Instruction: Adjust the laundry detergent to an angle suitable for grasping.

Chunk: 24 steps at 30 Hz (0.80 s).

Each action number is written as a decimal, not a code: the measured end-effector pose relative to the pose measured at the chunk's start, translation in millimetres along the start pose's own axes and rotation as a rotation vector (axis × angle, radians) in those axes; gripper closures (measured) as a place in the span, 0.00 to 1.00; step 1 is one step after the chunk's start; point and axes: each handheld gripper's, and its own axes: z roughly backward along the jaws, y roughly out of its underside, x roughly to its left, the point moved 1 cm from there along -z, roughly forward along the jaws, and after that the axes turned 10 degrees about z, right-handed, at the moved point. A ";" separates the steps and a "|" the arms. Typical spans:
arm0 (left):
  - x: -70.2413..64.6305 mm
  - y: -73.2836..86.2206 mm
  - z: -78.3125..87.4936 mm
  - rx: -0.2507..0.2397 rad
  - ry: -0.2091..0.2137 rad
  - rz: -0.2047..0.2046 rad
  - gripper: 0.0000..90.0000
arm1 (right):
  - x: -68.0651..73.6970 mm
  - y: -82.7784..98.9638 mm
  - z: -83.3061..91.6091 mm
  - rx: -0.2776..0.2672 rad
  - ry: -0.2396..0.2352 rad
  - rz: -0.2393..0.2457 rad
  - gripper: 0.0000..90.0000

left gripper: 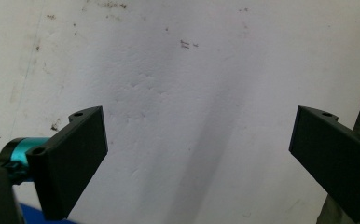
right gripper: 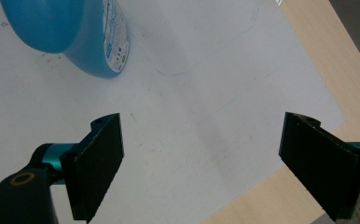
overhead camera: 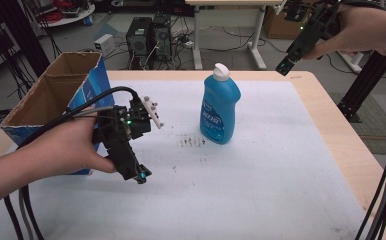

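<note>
From above, a blue bottle (overhead camera: 220, 107) stands upright near the middle of the white mat (overhead camera: 261, 175) on the counter (overhead camera: 331, 110). The left claw (overhead camera: 140, 176) hangs low over the mat beside a cardboard box (overhead camera: 46, 100), well apart from the bottle. The right claw (overhead camera: 284, 66) is raised past the counter's far right corner.

In the left gripper view, the left claw (left gripper: 199, 154) is spread, bare mat between its jaws.

In the right gripper view, the right claw (right gripper: 201, 158) is spread and empty, the bottle (right gripper: 71, 32) lying farther off at upper left.
</note>
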 end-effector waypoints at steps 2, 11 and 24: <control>-1.0 -0.2 -0.7 -0.007 0.000 0.003 0.05 | 0.5 0.1 0.7 -0.003 0.000 -0.002 0.14; -4.6 -1.7 1.2 0.005 -0.004 -0.021 0.05 | -0.5 2.1 0.8 -0.004 -0.001 0.001 0.14; -4.6 -3.0 5.6 -0.002 -0.017 -0.032 0.05 | -0.5 3.0 2.7 -0.025 -0.007 -0.003 0.14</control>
